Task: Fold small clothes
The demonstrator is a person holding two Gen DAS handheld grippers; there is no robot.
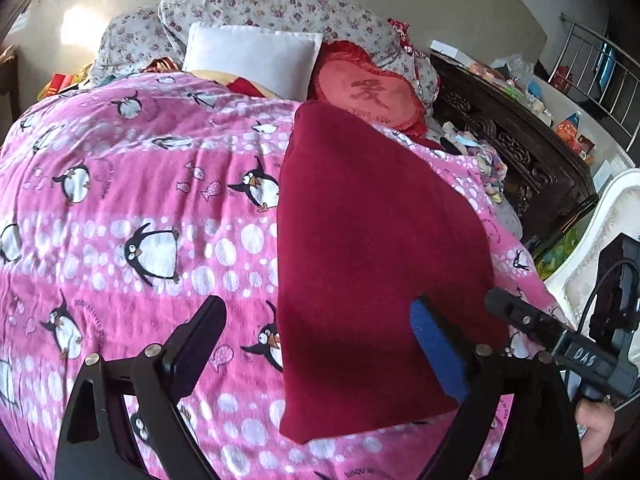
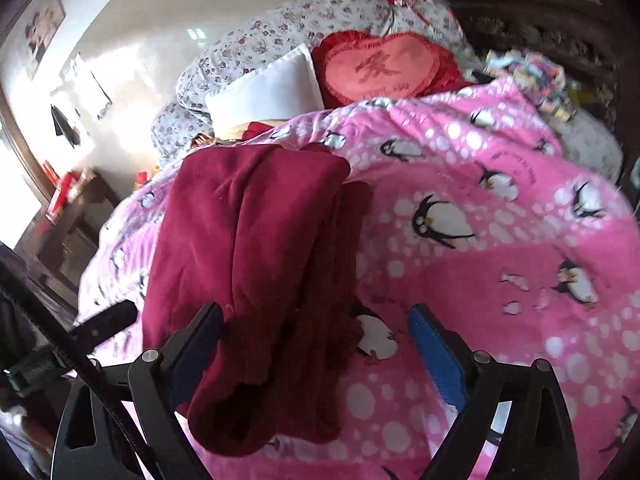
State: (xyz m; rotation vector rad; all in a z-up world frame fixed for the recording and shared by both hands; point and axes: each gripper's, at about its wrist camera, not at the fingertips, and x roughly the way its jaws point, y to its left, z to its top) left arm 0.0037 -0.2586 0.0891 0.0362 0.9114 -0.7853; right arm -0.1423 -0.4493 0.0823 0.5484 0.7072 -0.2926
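Now red garment (image 1: 372,264) on blanket (image 1: 140,200), both grippers (image 1: 320,344) (image 2: 316,344) wide apart

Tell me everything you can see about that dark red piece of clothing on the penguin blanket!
The dark red garment looks soft and fleecy, one plain colour with no print. It lies lengthwise on the pink penguin blanket, folded into a long narrow shape. In the right wrist view its near end looks bunched and layered. The open right tongs straddle that near end; the open left tongs hover at its left edge.
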